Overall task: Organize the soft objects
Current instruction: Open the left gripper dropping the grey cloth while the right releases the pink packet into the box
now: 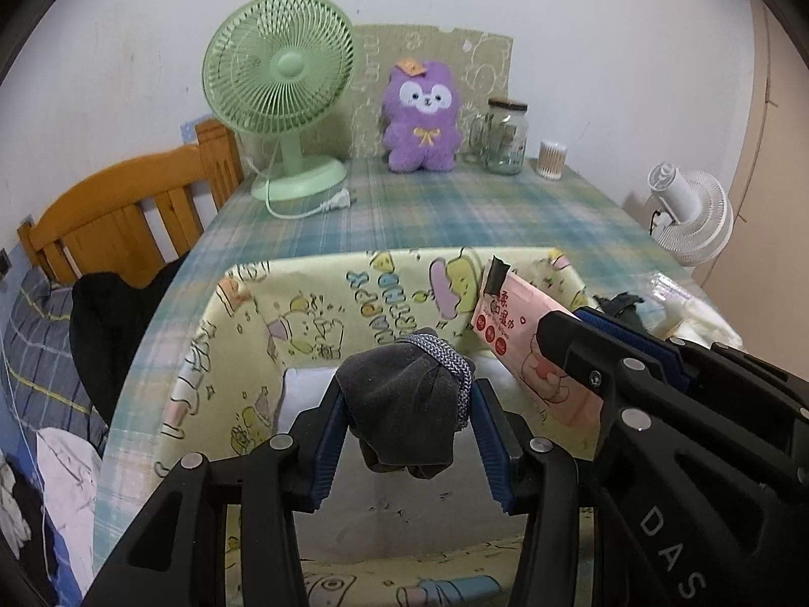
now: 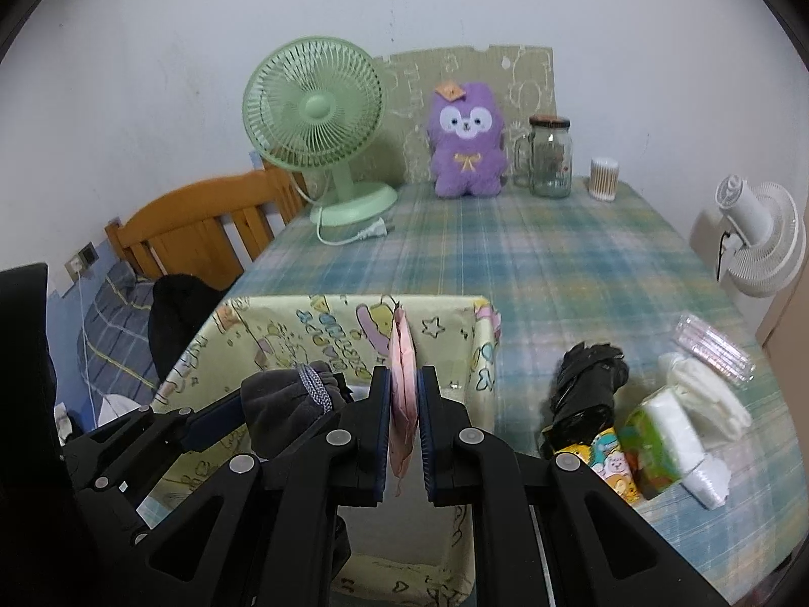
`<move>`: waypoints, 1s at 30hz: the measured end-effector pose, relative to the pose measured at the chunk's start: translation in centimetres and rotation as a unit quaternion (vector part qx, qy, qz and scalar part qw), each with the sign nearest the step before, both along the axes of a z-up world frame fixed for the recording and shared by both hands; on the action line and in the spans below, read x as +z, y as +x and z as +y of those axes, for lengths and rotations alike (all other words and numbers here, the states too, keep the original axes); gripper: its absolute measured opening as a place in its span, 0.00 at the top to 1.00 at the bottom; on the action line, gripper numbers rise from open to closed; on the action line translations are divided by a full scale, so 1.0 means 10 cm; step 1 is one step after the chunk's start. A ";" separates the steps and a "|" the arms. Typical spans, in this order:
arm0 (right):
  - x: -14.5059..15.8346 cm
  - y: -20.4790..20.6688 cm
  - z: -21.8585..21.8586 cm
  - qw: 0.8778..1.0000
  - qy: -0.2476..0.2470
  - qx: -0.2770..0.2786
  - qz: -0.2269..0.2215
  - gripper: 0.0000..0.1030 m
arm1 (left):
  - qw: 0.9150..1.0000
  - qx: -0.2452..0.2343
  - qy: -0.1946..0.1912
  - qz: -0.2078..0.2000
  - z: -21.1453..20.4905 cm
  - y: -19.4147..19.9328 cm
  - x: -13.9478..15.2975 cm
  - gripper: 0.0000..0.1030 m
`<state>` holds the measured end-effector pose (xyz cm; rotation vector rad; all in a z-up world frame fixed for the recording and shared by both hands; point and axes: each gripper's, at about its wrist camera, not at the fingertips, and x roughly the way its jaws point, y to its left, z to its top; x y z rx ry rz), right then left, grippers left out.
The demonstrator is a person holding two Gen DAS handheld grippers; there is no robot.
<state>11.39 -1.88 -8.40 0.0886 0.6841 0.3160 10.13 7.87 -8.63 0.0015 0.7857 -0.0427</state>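
My left gripper [image 1: 408, 407] is shut on a dark grey rolled sock [image 1: 404, 404] with a grey-white cuff, held over the open yellow cartoon-print fabric box [image 1: 313, 298]. My right gripper [image 2: 404, 407] is shut on a thin pink wet-wipes pack [image 2: 403, 354], edge-on between its blue pads, also above the box [image 2: 455, 308]. In the left wrist view the pink pack [image 1: 510, 318] and the right gripper [image 1: 571, 339] show at the right. In the right wrist view the sock [image 2: 288, 399] and the left gripper sit at the lower left.
On the plaid tablecloth [image 2: 556, 263] to the box's right lie a black bundle [image 2: 586, 384], a tissue pack [image 2: 662, 440], white cloth [image 2: 708, 394] and a clear packet [image 2: 713, 344]. At the back stand a green fan [image 1: 278, 86], a purple plush [image 1: 422, 119], a glass jar [image 1: 505, 136] and cotton swabs [image 1: 551, 159].
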 end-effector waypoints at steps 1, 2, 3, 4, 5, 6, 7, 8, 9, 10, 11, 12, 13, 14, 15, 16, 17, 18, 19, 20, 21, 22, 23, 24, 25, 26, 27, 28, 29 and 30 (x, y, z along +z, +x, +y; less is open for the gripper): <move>-0.02 0.01 0.00 1.000 0.000 0.001 0.003 0.87 | 1.000 0.001 -0.001 0.005 0.01 0.02 -0.03 0.52; -0.05 0.03 0.01 1.000 -0.002 0.001 0.006 0.87 | 1.000 0.002 -0.003 0.009 0.01 0.03 -0.05 0.50; -0.08 0.06 0.01 1.000 -0.006 0.001 0.009 0.87 | 1.000 0.004 -0.004 0.013 0.01 0.05 -0.07 0.50; -0.10 0.06 0.02 1.000 -0.006 0.002 0.008 0.87 | 1.000 0.006 -0.005 0.016 0.02 0.05 -0.09 0.50; -0.09 0.06 0.03 1.000 -0.010 0.003 0.001 0.87 | 1.000 0.007 -0.007 0.019 0.02 0.06 -0.11 0.50; -0.10 0.06 0.03 1.000 -0.010 0.004 -0.001 0.87 | 1.000 0.008 -0.010 0.020 0.03 0.07 -0.12 0.49; -0.10 0.07 0.03 1.000 -0.007 0.007 -0.001 0.87 | 1.000 0.010 -0.011 0.021 0.04 0.07 -0.12 0.49; -0.10 0.08 0.03 1.000 -0.004 0.009 -0.002 0.87 | 1.000 0.012 -0.011 0.020 0.04 0.08 -0.12 0.49; -0.11 0.09 0.04 1.000 -0.003 0.010 -0.003 0.87 | 1.000 0.013 -0.011 0.020 0.05 0.09 -0.12 0.48; -0.10 0.10 0.04 1.000 -0.003 0.012 -0.004 0.87 | 1.000 0.015 -0.010 0.020 0.05 0.10 -0.12 0.46; -0.10 0.12 0.04 1.000 -0.003 0.013 -0.005 0.87 | 1.000 0.018 -0.008 0.020 0.04 0.10 -0.12 0.43; -0.11 0.13 0.04 1.000 -0.003 0.013 -0.006 0.87 | 1.000 0.020 -0.006 0.020 0.04 0.11 -0.12 0.41; -0.11 0.14 0.03 1.000 -0.003 0.014 -0.007 0.87 | 1.000 0.022 -0.003 0.020 0.03 0.12 -0.12 0.39; -0.11 0.15 0.03 1.000 -0.003 0.017 -0.008 0.85 | 1.000 0.023 0.000 0.021 0.03 0.13 -0.11 0.36; -0.11 0.16 0.03 1.000 -0.006 0.019 -0.009 0.85 | 0.999 0.023 0.002 0.023 0.02 0.13 -0.12 0.33; -0.11 0.17 0.04 1.000 -0.013 0.018 -0.011 0.85 | 0.999 0.023 0.005 0.024 0.01 0.14 -0.12 0.27; -0.11 0.18 0.04 0.999 -0.019 0.022 -0.013 0.85 | 0.999 0.022 0.005 0.025 0.01 0.14 -0.12 0.25; -0.10 0.17 0.05 0.999 -0.022 0.024 -0.012 0.84 | 0.999 0.021 0.005 0.025 0.01 0.14 -0.12 0.25; -0.10 0.18 0.05 0.999 -0.024 0.026 -0.012 0.80 | 0.999 0.021 0.003 0.024 0.01 0.13 -0.12 0.24; -0.09 0.17 0.04 0.999 -0.022 0.026 -0.012 0.73 | 1.000 0.021 0.001 0.023 0.02 0.13 -0.11 0.22; -0.08 0.16 0.03 0.999 -0.019 0.027 -0.012 0.68 | 1.000 0.020 -0.002 0.022 0.02 0.12 -0.10 0.22; -0.07 0.14 0.01 0.999 -0.008 0.034 -0.011 0.61 | 1.000 0.019 -0.006 0.021 0.03 0.11 -0.08 0.20; -0.06 0.14 0.01 0.999 -0.003 0.036 -0.008 0.58 | 1.000 0.019 -0.007 0.018 0.03 0.10 -0.06 0.18; -0.05 0.13 0.01 0.999 -0.002 0.035 -0.007 0.57 | 1.000 0.020 -0.005 0.014 0.02 0.09 -0.05 0.18; -0.04 0.12 0.00 1.000 -0.005 0.029 -0.007 0.52 | 1.000 0.023 -0.001 0.011 0.02 0.08 -0.03 0.15; -0.02 0.10 0.00 1.000 -0.007 0.022 -0.008 0.47 | 1.000 0.025 0.001 0.008 0.02 0.06 -0.01 0.14; -0.01 0.07 -0.01 1.000 0.000 0.025 -0.009 0.46 | 1.000 0.026 0.001 0.006 0.02 0.05 0.00 0.13; 0.00 0.06 -0.02 1.000 0.003 0.025 -0.009 0.43 | 1.000 0.027 0.000 0.003 0.02 0.02 0.02 0.13; 0.02 0.04 -0.03 1.000 0.007 0.024 -0.010 0.41 | 1.000 0.027 0.001 0.000 0.02 0.00 0.04 0.11; 0.03 0.03 -0.03 1.000 0.008 0.023 -0.011 0.40 | 1.000 0.027 0.001 -0.003 0.01 -0.02 0.06 0.11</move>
